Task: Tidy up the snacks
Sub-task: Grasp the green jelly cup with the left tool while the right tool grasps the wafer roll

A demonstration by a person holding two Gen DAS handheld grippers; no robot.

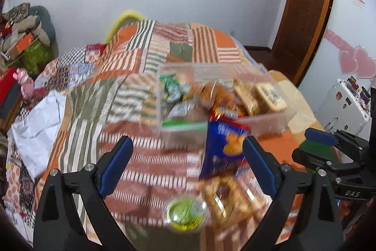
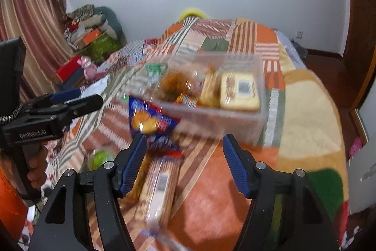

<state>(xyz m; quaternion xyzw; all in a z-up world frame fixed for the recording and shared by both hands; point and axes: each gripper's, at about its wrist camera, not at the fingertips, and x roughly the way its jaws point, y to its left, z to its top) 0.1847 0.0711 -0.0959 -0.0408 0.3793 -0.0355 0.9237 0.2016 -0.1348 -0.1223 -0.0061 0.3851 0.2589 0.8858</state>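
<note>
Snacks gathered in clear bin [image 1: 265, 119] on bed quilt [image 1: 131, 77], presumably to keep them together. Left wrist view: left tongs [image 1: 188, 161] spread wide, gripping nothing; blue cracker bag [image 1: 225, 147] lying just outside bin, green cup [image 1: 185, 213] and wrapped cake [image 1: 232, 199] nearer, loose.

Right wrist view: right tongs [image 2: 184, 161] parted, empty, above long biscuit pack [image 2: 162, 187]. Blue bag propped against bin front, likely in the way. Blurred throughout.

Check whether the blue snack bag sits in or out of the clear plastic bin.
Out: the blue snack bag lies on the quilt against the clear plastic bin's near wall.
</note>
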